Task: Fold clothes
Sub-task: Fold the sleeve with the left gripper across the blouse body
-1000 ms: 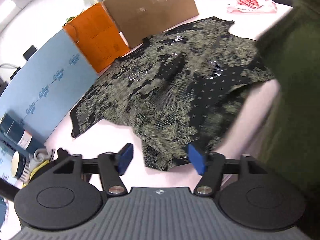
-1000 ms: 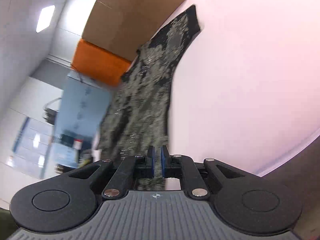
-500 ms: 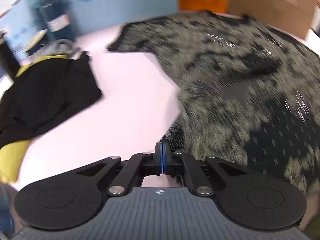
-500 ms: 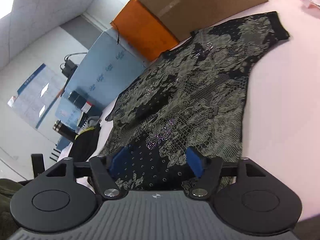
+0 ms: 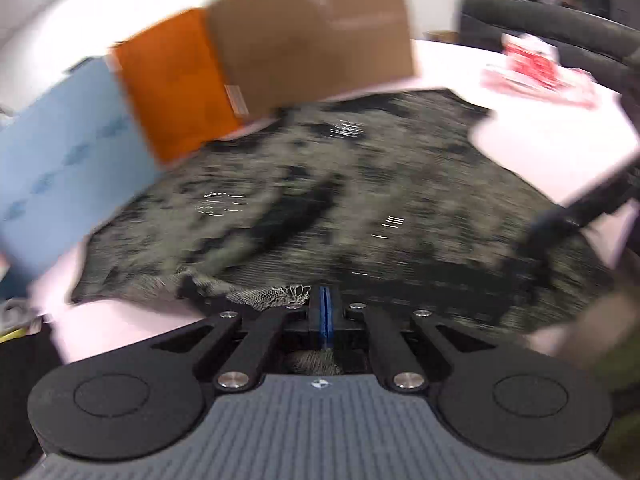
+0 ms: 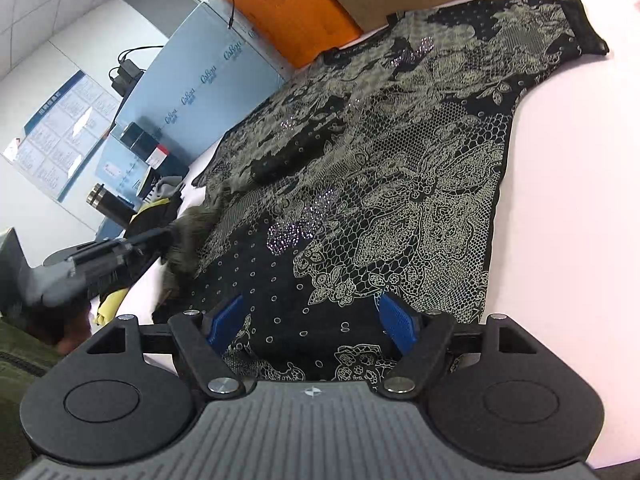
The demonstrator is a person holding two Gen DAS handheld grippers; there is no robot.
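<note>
A black blouse with a beige lace print (image 6: pixel 400 160) lies spread on the pale pink table (image 6: pixel 580 200). My left gripper (image 5: pixel 326 300) is shut on the blouse's near hem (image 5: pixel 280 292), with fabric bunched behind the blue pads. This view is motion-blurred; the blouse (image 5: pixel 360 184) fills its middle. In the right wrist view, the left gripper (image 6: pixel 100 256) appears at the left, pulling up a corner of the blouse. My right gripper (image 6: pixel 312 312) is open, its blue pads (image 6: pixel 396 320) standing either side of the blouse's near edge.
A blue panel (image 6: pixel 200 92), an orange box (image 6: pixel 288 12) and a brown cardboard box (image 5: pixel 312 36) line the far side. A red and white bag (image 5: pixel 536 68) lies at the back right. A dark flask (image 6: pixel 104 200) and yellow and black clothes (image 6: pixel 152 212) sit left.
The left gripper went from open to shut on the blouse's hem and has swung round with it. The right gripper went from shut to open and now straddles the near edge.
</note>
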